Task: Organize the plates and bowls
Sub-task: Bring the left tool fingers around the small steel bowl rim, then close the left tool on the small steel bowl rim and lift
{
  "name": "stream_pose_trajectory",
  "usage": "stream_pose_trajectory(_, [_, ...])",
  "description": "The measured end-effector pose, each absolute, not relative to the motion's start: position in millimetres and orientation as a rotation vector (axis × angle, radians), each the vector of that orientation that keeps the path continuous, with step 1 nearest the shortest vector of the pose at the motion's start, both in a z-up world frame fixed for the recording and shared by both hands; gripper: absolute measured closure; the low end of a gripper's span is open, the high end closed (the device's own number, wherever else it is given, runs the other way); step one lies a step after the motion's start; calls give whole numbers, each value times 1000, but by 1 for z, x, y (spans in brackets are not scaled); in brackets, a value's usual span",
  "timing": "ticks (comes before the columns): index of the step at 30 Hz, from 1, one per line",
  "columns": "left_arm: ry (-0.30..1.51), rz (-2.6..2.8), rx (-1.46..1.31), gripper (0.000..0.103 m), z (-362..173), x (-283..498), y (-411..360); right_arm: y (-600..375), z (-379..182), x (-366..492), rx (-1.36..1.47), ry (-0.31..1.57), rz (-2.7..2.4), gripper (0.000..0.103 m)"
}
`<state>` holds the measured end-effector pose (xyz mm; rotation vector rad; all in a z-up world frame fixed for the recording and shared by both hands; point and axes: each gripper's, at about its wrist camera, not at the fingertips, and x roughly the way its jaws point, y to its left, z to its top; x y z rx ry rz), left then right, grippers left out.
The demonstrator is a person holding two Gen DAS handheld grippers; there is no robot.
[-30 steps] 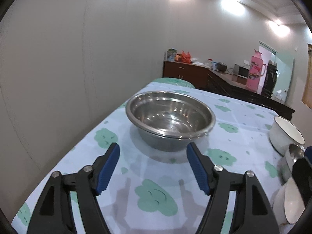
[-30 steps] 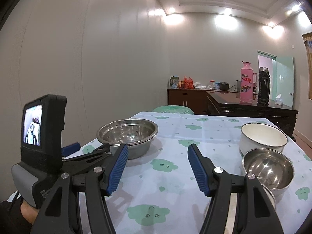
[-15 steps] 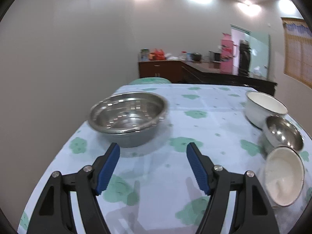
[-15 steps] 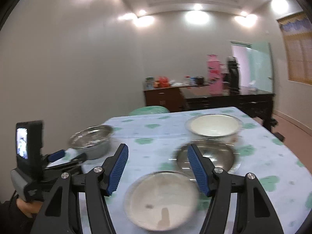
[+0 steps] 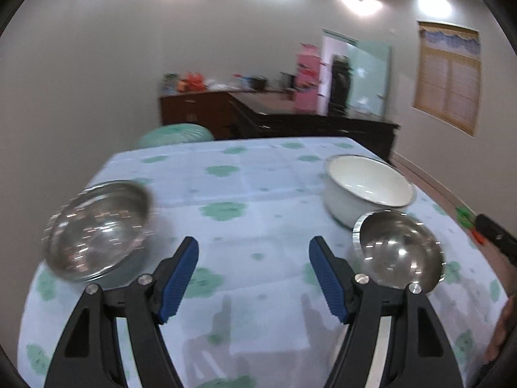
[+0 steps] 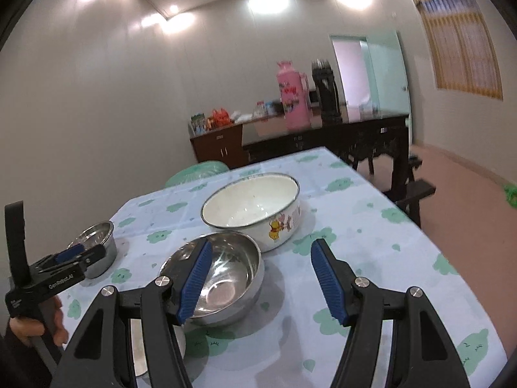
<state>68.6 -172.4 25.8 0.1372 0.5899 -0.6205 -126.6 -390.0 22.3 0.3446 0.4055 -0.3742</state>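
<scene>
A table with a pale blue cloth bears several bowls. A big steel bowl lies left of my left gripper, which hangs open and empty over bare cloth. To its right are a white enamel bowl and, nearer, a small steel bowl. My right gripper is open above the small steel bowl, whose rim shows behind the left finger, with nothing held. The white enamel bowl has a cartoon print. The left gripper shows in front of the big steel bowl.
Another pale dish peeks out under the right gripper's left finger. A green seat is at the table's far end. A dark sideboard with a pink flask lines the back wall. The table edge drops off on the right.
Both grippers have swung to the right. The big steel bowl slid to the left in both views, and the white and small steel bowls moved toward the middle. Both jaws keep the same gap.
</scene>
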Motion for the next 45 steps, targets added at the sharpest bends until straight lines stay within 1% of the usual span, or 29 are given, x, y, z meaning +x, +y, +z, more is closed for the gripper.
stream_pose_trajectory(10, [715,-863,261,31,17,78,-243,-409,0,-95,399,587,-261,37])
stream_pose_trajectory(16, [781,-916,308,31,10,83,-258,-421,-17,-81,487,654,-194,38])
stream_pose_trajectory(17, [784,-920,318,31,10,83,-260,-423,-18,-80,504,658,-182,41])
stream_pose_trajectory(19, [786,-932,330,31,10,81,-264,-425,-24,-77,529,682,-169,59])
stream_pose_trajectory(20, [799,-948,332,31,9,80,-267,-426,-27,-75,534,696,-163,60])
stream_pose_trajectory(23, [831,-976,367,35,3,80,-275,-424,-28,-74,538,696,-149,62])
stream_pose_trajectory(26, [851,-986,404,49,-2,79,-282,-423,-28,-71,541,703,-140,62])
stream_pose_trajectory(27, [864,-993,405,57,-4,80,-284,-423,-30,-69,547,710,-136,62])
stream_pose_trajectory(28, [885,-1005,403,70,-6,81,-286,-423,-31,-68,557,715,-127,62])
stream_pose_trajectory(30, [925,-1022,406,86,-13,80,-291,-422,-32,-65,563,721,-112,62])
stream_pose_trajectory(33, [921,-1012,425,87,-17,77,-293,-419,-33,-61,559,730,-96,63])
stream_pose_trajectory(38, [930,-1006,379,89,-13,79,-288,-419,-32,-60,567,723,-96,65])
stream_pose_trajectory(39, [925,-1003,375,89,-12,79,-288,-418,-32,-59,566,723,-99,68])
stream_pose_trajectory(45, [881,-994,367,89,2,76,-285,-421,-31,-59,590,723,-104,74])
